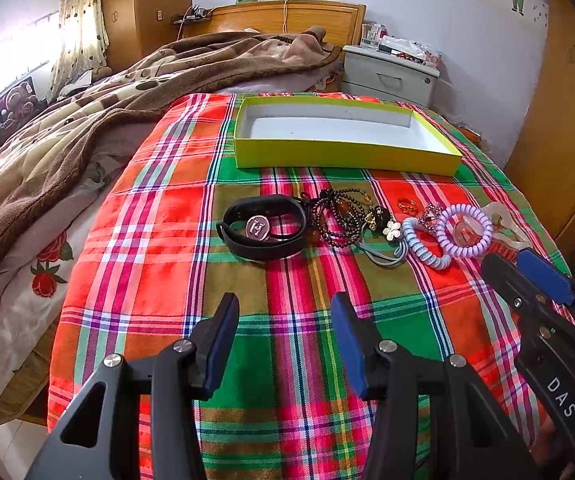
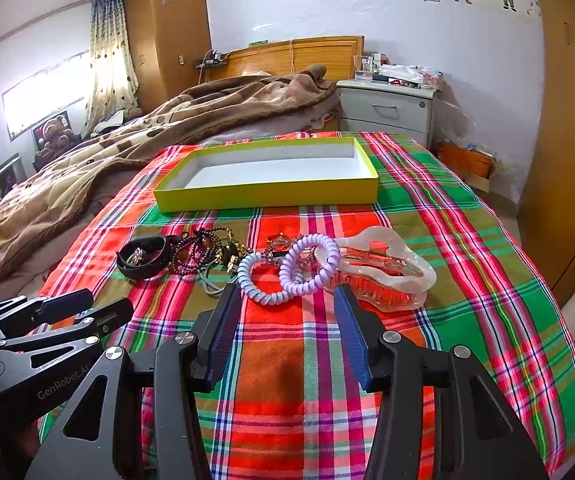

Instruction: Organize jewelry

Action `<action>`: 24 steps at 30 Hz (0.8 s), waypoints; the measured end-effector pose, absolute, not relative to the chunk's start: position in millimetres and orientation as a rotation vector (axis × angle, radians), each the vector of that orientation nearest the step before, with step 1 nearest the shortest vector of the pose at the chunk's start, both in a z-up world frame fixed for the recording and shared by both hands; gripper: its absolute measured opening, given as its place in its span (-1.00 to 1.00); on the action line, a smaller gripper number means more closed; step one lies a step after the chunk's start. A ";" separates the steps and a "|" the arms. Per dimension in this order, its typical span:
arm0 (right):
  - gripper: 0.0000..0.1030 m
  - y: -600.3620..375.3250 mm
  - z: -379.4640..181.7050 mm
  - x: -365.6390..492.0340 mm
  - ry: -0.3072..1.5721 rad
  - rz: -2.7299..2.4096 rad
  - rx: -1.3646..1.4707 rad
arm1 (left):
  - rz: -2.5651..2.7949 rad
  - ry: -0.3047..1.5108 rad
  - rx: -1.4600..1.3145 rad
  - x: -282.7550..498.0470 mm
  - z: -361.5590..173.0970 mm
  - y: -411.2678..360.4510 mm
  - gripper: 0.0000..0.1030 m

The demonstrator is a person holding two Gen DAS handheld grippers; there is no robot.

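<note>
Nothing has gone into the shallow yellow-green cardboard box with the white inside [image 2: 267,192] yet, so the step in hand looks like a first pick from the row of jewelry lying on the plaid cloth [image 2: 287,360] just in front of the box. To do it well, I would take an outlying piece rather than the tangle in the middle: the clear plastic claw hair clip [image 2: 383,276] at the right end of the row is stiff and stands proud of the cloth, so closing across its narrow body should lift it cleanly. The lilac coiled hair tie [image 2: 307,264] leans against that clip and overlaps the pale blue coiled hair tie [image 2: 259,280] (either could snag and trail along), so a slow lift is wise.

The right gripper [image 2: 283,300] hovers in front of the row with its fingers [image 2: 223,332] spread wide, holding nothing and touching nothing. The left gripper [image 1: 285,308] is likewise wide apart and empty, poised above the cloth in front of the black leather strap bracelet with a round metal charm [image 1: 263,228], which lies at the row's left end beside the dark beaded strand [image 1: 339,216].
</note>
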State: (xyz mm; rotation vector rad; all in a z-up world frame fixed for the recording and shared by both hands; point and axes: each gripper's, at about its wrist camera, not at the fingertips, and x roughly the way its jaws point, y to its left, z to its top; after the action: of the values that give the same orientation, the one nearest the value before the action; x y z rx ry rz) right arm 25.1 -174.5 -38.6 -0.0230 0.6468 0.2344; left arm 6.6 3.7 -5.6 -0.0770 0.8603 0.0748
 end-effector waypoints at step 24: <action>-0.05 -174.9 -37.7 25.6 0.647 0.234 -0.022 | 0.077 0.860 -0.072 6.3 -3.2 1.2 -0.03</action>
State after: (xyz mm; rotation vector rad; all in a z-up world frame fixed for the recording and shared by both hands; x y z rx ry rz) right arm 25.6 -174.9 -37.7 -0.0221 0.6468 0.2344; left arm 6.3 1.2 -3.2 -0.0716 0.8597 0.0770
